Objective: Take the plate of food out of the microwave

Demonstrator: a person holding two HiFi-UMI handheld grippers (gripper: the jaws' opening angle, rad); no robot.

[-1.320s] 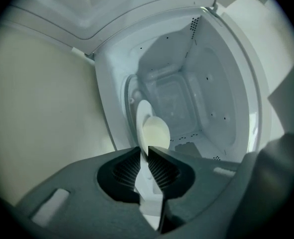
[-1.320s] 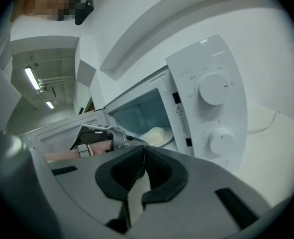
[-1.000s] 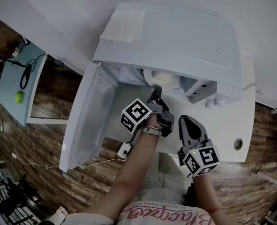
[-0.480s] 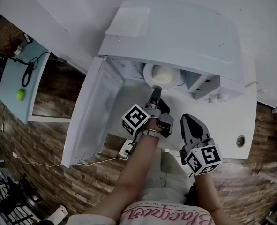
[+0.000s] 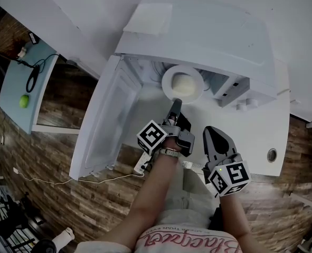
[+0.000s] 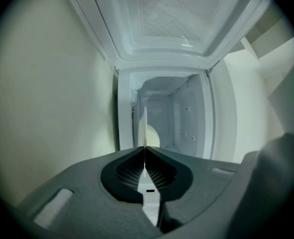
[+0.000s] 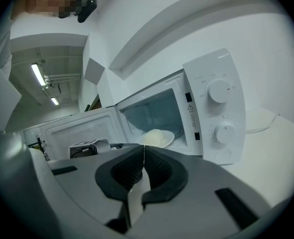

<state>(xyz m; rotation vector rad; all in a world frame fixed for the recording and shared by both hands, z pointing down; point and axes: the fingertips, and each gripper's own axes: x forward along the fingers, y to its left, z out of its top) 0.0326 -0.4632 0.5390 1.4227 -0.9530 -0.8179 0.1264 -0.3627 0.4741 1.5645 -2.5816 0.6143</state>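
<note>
Compared with a second ago, we've got the plate (image 5: 167, 82) a good bit further out. Back then it was mostly tucked under the microwave (image 5: 208, 36) roof. Now it sits at the mouth of the cavity, with nearly the whole round rim showing in the head view and pale food (image 5: 183, 84) heaped on it.

The left gripper (image 5: 175, 104) is clamped on the near rim, jaws pinched almost together on that thin edge. The right gripper (image 5: 213, 133) hasn't really budged. Its jaws are closed on nothing, and it hangs just beside the left one over the front of the counter (image 5: 261, 136).

Around us:
- The door (image 5: 105, 123) is swung wide open to the left, alongside the left gripper.
- There are two dials (image 7: 219, 90) on the panel right of the opening.
- A flat white sheet (image 5: 148, 19) lies on top of the microwave.
- Off to the left, a pale blue table (image 5: 10, 91) holds a green ball (image 5: 24, 100) and a black cable (image 5: 31, 78).
</note>
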